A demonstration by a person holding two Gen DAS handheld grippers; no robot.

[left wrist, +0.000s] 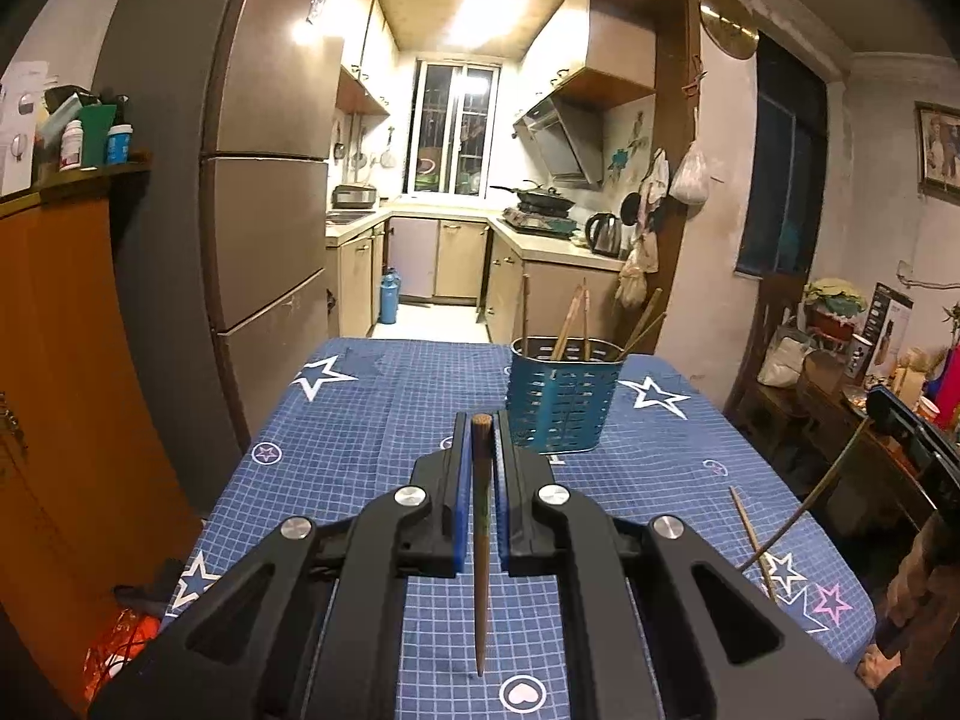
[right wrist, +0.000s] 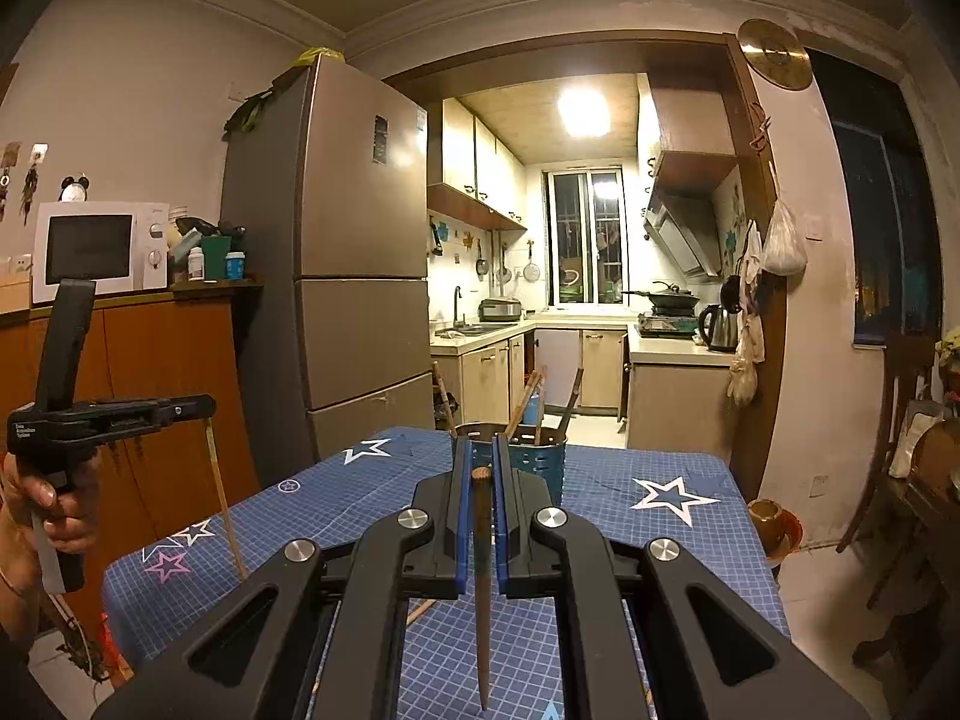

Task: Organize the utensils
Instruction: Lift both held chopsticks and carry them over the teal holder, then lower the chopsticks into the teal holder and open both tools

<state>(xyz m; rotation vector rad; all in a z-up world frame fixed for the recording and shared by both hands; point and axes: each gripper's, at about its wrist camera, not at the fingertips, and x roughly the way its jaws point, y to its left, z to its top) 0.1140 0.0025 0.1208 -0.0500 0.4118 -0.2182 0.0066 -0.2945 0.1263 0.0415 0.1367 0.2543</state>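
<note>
Chopstick-filled holder point(left wrist: 561, 399) blocking tabletop point(left wrist: 372, 420)

A table point(left wrist: 336, 456) wears a blue checked, star-printed cloth. On it stands a teal utensil holder point(left wrist: 561, 402). A loose chopstick point(left wrist: 753, 543) lies near the right edge.

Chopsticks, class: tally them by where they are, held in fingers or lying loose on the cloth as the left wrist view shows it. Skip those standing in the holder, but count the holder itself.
Held in fingers: 2 (left chopstick, right chopstick)
Lying on the tablecloth: 1 (loose chopstick)
Blue holder: 1
Total: 4
</note>
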